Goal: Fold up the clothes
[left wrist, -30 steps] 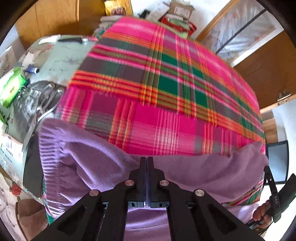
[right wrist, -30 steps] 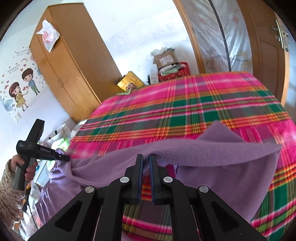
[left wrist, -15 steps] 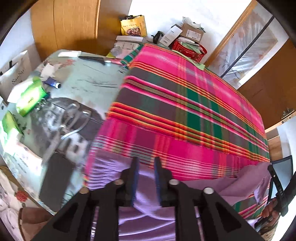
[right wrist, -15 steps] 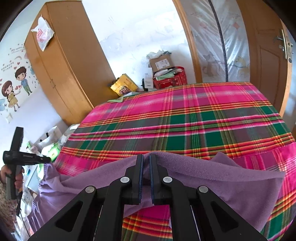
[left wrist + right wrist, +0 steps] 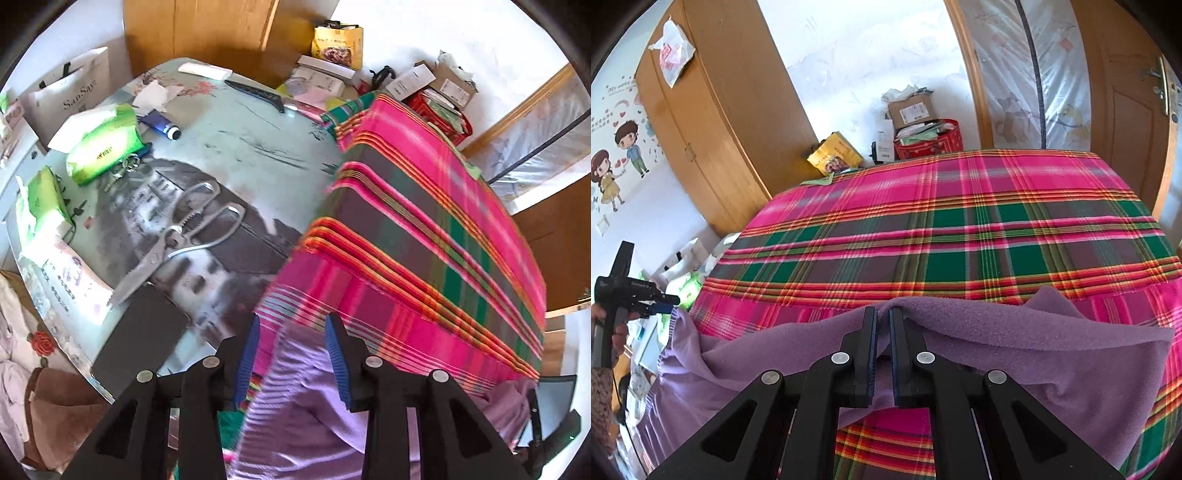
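Bright daylight, fisheye warp, left view blurred.

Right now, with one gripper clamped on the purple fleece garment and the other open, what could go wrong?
1. The right gripper alone pinches the soft purple fleece garment; the left gripper has just been opening with the ribbed hem between its jaws, so the fold may sag unevenly.
2. That hem lies at the edge of the pink-and-green plaid cloth and could slide off.
3. The steel kitchen scissors lie nearby and might snag the garment.
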### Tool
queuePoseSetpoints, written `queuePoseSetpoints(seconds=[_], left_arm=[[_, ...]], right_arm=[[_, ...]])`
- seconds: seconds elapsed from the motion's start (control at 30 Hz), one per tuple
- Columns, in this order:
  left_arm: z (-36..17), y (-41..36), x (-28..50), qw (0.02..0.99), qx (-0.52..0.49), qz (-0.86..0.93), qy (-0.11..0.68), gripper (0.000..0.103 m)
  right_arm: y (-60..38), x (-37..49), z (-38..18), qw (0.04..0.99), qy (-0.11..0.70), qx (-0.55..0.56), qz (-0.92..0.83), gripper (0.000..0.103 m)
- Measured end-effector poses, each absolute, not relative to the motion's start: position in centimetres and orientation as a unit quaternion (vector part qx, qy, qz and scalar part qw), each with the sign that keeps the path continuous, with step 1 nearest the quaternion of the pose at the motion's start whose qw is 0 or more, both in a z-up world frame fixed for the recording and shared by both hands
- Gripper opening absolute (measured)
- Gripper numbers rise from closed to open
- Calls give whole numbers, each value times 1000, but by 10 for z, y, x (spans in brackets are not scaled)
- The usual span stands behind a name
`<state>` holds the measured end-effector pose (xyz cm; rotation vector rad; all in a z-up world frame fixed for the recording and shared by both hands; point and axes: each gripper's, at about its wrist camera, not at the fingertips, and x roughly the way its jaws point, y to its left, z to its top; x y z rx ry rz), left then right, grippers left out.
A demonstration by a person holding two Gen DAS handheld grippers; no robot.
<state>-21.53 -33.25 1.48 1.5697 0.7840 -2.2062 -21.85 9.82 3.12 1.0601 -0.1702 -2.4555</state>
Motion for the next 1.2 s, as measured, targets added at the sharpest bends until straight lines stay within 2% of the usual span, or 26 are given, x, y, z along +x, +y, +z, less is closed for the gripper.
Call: queuePoseSetpoints(seconds=[0.1, 0.33, 0.63, 0.8, 0.97, 1.2], left_arm=[[17, -316, -220, 124, 554, -790, 231, 37], [43, -258, -214, -19, 511, -856, 71, 37], [45, -247, -209, -57, 497, -866, -3, 38], [44, -208, -193, -101, 473, -866, -128, 38], [28, -201, -204, -105, 497, -849, -142, 38], [11, -220, -217, -82, 528, -840, -94, 39]], right_arm=[[98, -217, 30, 228, -61, 386, -892, 7], [98, -218, 28, 224, -57, 392, -890, 7], [98, -217, 24, 225, -56, 399, -887, 7], [97, -218, 21, 223, -54, 405, -885, 7], [94, -219, 18, 222, -56, 409, -883, 8], [93, -220, 15, 223, -55, 414, -881, 8]])
